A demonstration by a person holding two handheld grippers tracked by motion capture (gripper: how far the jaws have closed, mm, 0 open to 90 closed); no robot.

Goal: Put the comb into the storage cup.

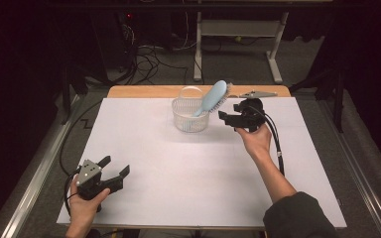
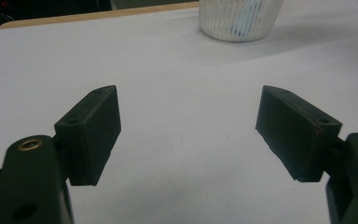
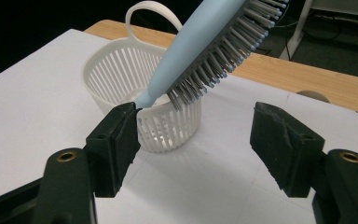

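A white slatted plastic basket [image 1: 190, 116] with a loop handle stands on the white table sheet [image 1: 178, 168] at about twelve o'clock from the table's middle, close to the far wooden edge [image 1: 144, 91]. A light blue hairbrush [image 1: 212, 97] stands in it handle-down, leaning over the basket's rim toward two o'clock, its bristled head up in the air and the bristles facing right and down. The right gripper [image 1: 228, 119], held in the person's right hand [image 1: 255, 139], sits just beside the basket at its three o'clock, its jaws pointing left toward it; in the right gripper view the right gripper [image 3: 193, 135] stands wide apart with nothing between the pads, the hairbrush [image 3: 205, 42] slanting above and beyond them and the basket [image 3: 121, 84] just past the left jaw. Whether that jaw touches the basket cannot be told. The left gripper [image 1: 114, 168], in the left hand [image 1: 87, 203], rests near the table's eight o'clock corner, well apart from the basket, aimed toward two o'clock. In the left gripper view the left gripper [image 2: 189, 135] is also spread wide and empty over bare white sheet, with the basket [image 2: 237, 21] far off at the top edge. A black cable [image 1: 277, 144] trails from the right gripper along the forearm.
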